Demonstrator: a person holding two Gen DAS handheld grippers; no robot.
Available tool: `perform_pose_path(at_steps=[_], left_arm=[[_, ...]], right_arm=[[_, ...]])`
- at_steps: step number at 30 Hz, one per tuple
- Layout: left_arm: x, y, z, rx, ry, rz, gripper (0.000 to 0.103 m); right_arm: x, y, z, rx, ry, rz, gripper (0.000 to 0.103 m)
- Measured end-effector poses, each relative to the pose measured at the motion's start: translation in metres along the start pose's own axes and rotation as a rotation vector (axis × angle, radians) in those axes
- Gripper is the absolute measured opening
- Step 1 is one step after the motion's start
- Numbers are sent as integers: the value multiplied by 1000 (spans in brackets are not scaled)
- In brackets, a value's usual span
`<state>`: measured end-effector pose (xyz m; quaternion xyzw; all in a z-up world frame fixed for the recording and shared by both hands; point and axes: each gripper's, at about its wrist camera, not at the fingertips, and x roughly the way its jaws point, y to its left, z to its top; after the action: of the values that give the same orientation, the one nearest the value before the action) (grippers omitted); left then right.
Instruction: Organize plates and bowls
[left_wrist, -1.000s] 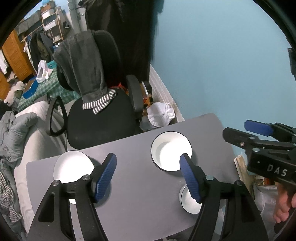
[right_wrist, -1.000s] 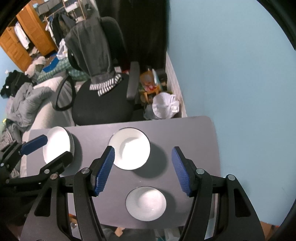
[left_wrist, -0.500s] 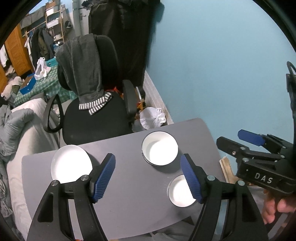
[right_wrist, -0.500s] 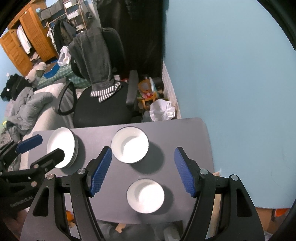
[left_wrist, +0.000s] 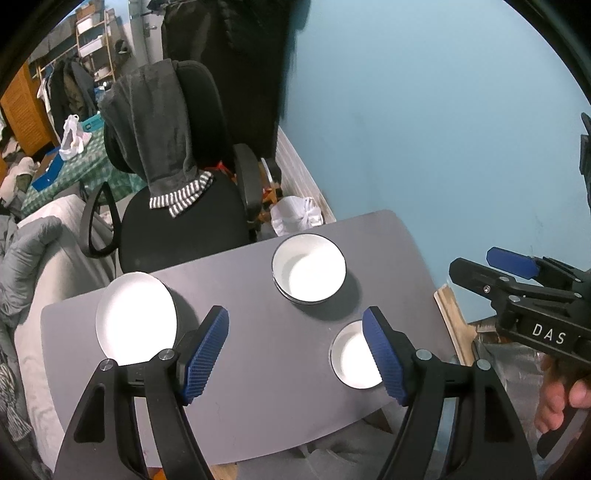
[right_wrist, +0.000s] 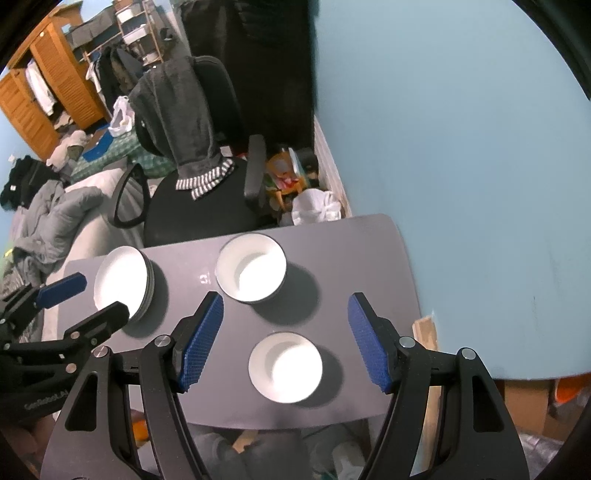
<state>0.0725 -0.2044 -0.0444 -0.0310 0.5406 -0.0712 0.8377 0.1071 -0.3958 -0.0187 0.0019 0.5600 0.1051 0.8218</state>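
Grey table (right_wrist: 362, 258) bears stacked plates (right_wrist: 122, 280), two bowls; both tools gape empty.

**Surroundings beyond the grey surface**

A rounded grey surface (right_wrist: 369, 258) fills the lower centre of both views. Behind it, centre frame, stands a black office chair (left_wrist: 184, 225) with a dark grey garment (left_wrist: 155, 122), striped at its hem, draped over the backrest. A plain light-blue wall (right_wrist: 461, 147) occupies the right half. At its foot, just right of the chair, lies a crumpled white bag (left_wrist: 295, 219). An orange wooden wardrobe (right_wrist: 44, 92) stands upper left, near open shelving (left_wrist: 92, 40). Grey bedding (right_wrist: 51, 210) is heaped at the left edge.
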Motion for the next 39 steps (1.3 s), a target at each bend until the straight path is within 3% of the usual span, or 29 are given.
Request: perform_pose_path(at_steps=[16, 28, 39], left_arm=[[33, -27, -21, 52, 111, -45, 76], [89, -30, -49, 82, 223, -18, 76], [126, -29, -55, 99, 252, -11, 76]], right_arm=[[14, -30, -38, 84, 82, -11, 69], [59, -47, -66, 125, 161, 36, 69], [102, -56, -83, 163, 218, 58, 69]])
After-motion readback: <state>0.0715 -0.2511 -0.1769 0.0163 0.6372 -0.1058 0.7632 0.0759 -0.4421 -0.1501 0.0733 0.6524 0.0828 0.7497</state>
